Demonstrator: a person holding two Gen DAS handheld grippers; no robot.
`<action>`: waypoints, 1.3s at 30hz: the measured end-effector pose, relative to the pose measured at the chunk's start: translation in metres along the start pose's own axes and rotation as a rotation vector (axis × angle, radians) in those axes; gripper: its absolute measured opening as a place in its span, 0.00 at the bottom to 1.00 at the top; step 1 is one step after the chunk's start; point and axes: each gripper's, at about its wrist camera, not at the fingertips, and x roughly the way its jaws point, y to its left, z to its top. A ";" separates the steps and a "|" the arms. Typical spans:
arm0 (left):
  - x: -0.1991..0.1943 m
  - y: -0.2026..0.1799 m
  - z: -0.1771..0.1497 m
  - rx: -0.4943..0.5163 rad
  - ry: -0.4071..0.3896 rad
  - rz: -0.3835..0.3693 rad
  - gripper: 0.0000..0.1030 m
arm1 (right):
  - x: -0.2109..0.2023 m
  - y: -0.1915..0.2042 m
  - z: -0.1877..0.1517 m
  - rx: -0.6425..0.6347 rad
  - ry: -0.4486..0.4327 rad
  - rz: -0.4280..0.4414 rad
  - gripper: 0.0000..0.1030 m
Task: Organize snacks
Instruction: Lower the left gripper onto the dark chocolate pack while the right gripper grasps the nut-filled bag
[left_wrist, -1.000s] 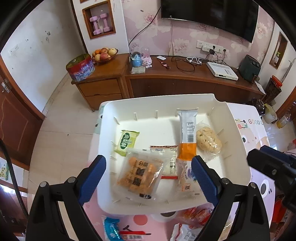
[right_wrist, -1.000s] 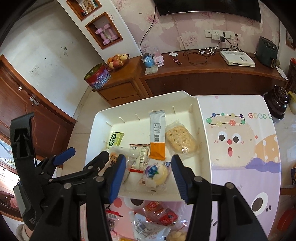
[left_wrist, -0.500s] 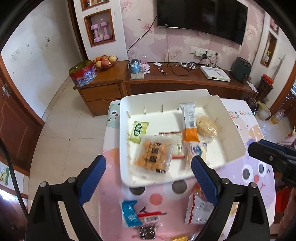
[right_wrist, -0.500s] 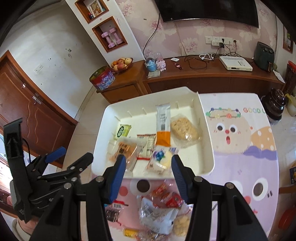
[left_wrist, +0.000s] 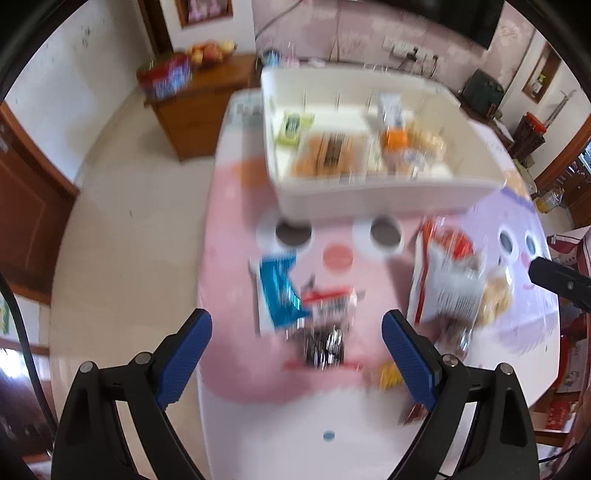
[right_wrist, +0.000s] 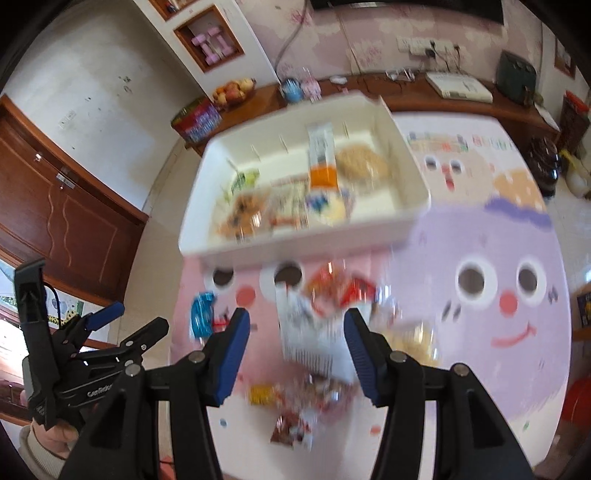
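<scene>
Loose snacks lie smeared by motion blur on the surface: a blue packet (left_wrist: 279, 291) toward its left edge, a dark wrapper (left_wrist: 325, 345) beside it, a white bag (right_wrist: 314, 332) at mid-surface. Labels are unreadable. The tray (left_wrist: 369, 201) near the far edge holds more packets. The left tool (left_wrist: 297, 354) is spread wide, empty. The right tool (right_wrist: 297, 350) is opening above the white bag, not touching it.

One white tray (right_wrist: 413, 173), two claws (left_wrist: 295, 325) (right_wrist: 295, 325)
</scene>
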 end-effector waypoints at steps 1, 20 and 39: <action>0.007 0.002 -0.007 -0.010 0.017 -0.004 0.90 | 0.004 -0.004 -0.007 0.021 0.016 -0.003 0.52; 0.081 0.002 -0.038 -0.058 0.129 -0.014 0.90 | 0.093 -0.048 -0.058 0.440 0.253 -0.012 0.52; 0.110 0.001 -0.032 -0.083 0.193 -0.031 0.86 | 0.114 -0.014 -0.051 0.253 0.304 -0.171 0.54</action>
